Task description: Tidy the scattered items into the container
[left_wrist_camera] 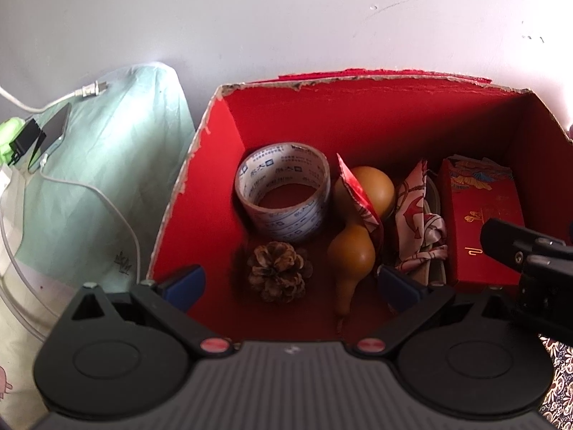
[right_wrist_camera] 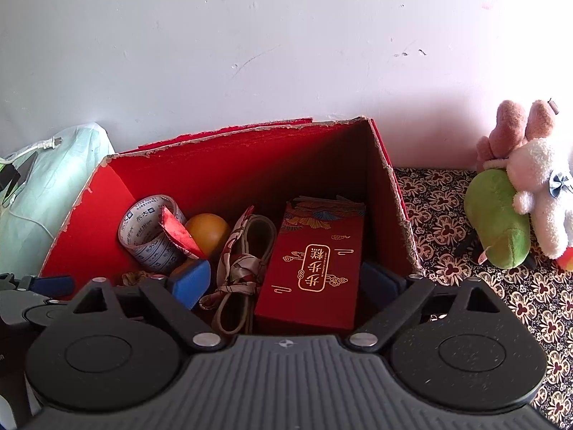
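A red cardboard box (left_wrist_camera: 200,193) (right_wrist_camera: 394,208) with torn edges stands against the wall. Inside lie a tape roll (left_wrist_camera: 283,193) (right_wrist_camera: 150,236), a pine cone (left_wrist_camera: 279,272), a brown gourd (left_wrist_camera: 358,222) (right_wrist_camera: 207,231), a red packet (left_wrist_camera: 361,200), a patterned scarf (left_wrist_camera: 419,222) (right_wrist_camera: 240,268) and a red gift box with gold print (left_wrist_camera: 483,222) (right_wrist_camera: 315,272). My left gripper (left_wrist_camera: 290,283) hangs open over the box's near side, above the pine cone and gourd, holding nothing. My right gripper (right_wrist_camera: 286,279) is open too, with the gift box between its fingers but not touched.
A pale green pillow (left_wrist_camera: 107,165) (right_wrist_camera: 53,186) left of the box carries a phone (left_wrist_camera: 50,136), a charger and white cables. Plush toys (right_wrist_camera: 519,193) lie to the right on a dark patterned cloth (right_wrist_camera: 447,222). A white wall stands close behind the box.
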